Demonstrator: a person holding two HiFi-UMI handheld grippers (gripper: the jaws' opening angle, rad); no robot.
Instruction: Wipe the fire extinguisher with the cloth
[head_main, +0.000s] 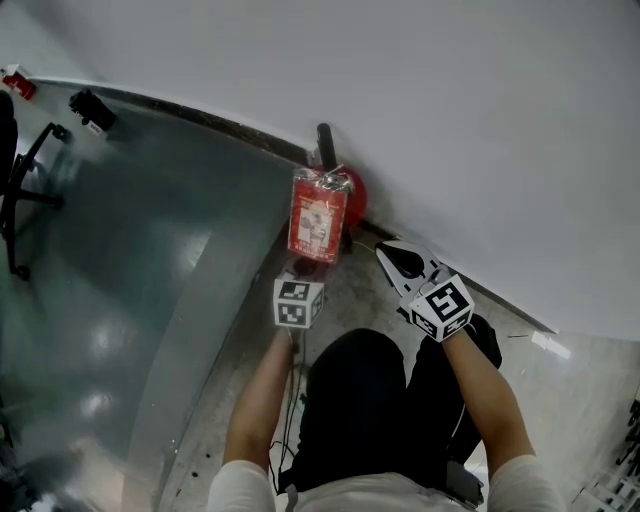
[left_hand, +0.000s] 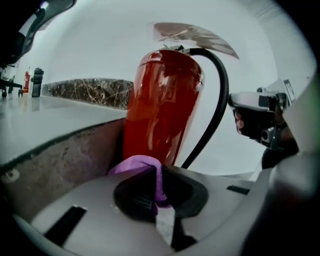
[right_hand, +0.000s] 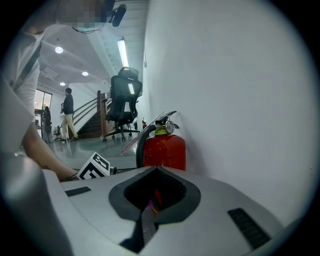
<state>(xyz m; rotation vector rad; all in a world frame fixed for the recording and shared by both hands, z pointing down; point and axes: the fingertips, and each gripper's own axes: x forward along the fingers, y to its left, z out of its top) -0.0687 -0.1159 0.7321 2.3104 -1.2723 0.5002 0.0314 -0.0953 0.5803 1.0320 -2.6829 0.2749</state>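
We stood in an office lobby: a swivel chair (right_hand: 125, 102), staircase (right_hand: 92, 124) and ceiling lights (right_hand: 122, 52) lay beyond the right fingers (right_hand: 90, 210).

No text is legible. The red-and-white plastic-wrapped card (head_main: 318, 222) on the red metal fire extinguisher (head_main: 353, 190) carries print too small to read.

one fire extinguisher (left_hand: 162, 100), one purple cloth (left_hand: 137, 164), two tools (left_hand: 159, 195) (right_hand: 149, 202), one office chair (right_hand: 125, 95).

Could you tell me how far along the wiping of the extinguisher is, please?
Done: the left gripper grips the cloth. In hand: the cloth sits by the extinguisher's lower body; contact is unclear. Left: the wiping itself; the right gripper waits aside, shut.
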